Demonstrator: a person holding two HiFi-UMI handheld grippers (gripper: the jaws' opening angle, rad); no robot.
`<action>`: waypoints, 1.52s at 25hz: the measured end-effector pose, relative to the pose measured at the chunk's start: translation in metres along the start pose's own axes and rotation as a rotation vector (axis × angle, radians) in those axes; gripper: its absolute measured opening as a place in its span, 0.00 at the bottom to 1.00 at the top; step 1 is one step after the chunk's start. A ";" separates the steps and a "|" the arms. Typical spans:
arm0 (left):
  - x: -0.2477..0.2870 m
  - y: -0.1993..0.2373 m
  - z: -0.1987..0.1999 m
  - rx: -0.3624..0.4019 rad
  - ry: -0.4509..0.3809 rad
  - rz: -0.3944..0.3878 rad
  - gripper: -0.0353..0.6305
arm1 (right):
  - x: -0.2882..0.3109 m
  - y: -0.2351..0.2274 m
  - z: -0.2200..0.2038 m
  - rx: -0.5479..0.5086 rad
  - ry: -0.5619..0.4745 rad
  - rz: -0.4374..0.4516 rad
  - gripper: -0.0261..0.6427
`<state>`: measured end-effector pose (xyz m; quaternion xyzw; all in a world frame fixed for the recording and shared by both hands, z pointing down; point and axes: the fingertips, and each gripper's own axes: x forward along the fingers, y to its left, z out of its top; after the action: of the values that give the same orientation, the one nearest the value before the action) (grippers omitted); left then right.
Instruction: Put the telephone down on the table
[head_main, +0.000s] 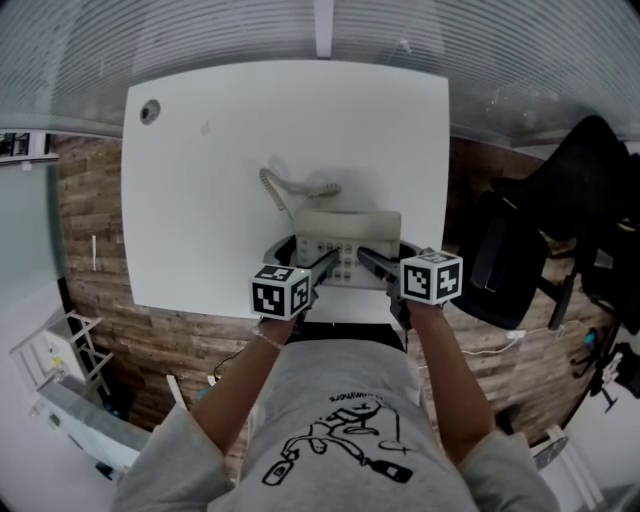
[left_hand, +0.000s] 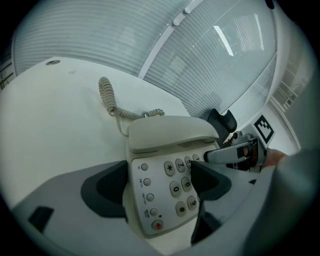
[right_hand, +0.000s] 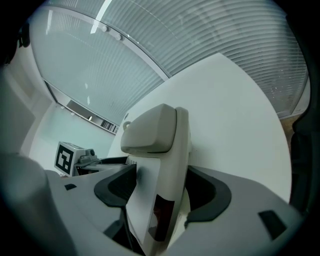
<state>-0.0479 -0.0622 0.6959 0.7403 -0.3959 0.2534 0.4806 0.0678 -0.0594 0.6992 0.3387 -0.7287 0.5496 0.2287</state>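
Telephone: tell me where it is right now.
In the head view the telephone sits at the near edge of the white table, about midway along it, between the left gripper and the right gripper.

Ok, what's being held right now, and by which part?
The right gripper clamps the telephone by its right-hand edge, one pad on either face. The left gripper only brackets the front left corner, jaws wide and not pressing.
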 end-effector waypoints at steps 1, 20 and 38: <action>0.000 0.000 0.000 -0.002 -0.001 0.001 0.65 | 0.000 0.000 0.000 0.003 -0.005 -0.001 0.52; -0.069 -0.033 0.040 0.084 -0.114 -0.061 0.44 | -0.078 0.042 0.042 -0.284 -0.228 -0.098 0.34; -0.186 -0.173 0.131 0.365 -0.446 -0.292 0.06 | -0.183 0.196 0.097 -0.610 -0.524 -0.018 0.12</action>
<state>-0.0085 -0.0787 0.4133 0.9005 -0.3292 0.0799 0.2726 0.0476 -0.0748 0.4151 0.3902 -0.8890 0.2013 0.1299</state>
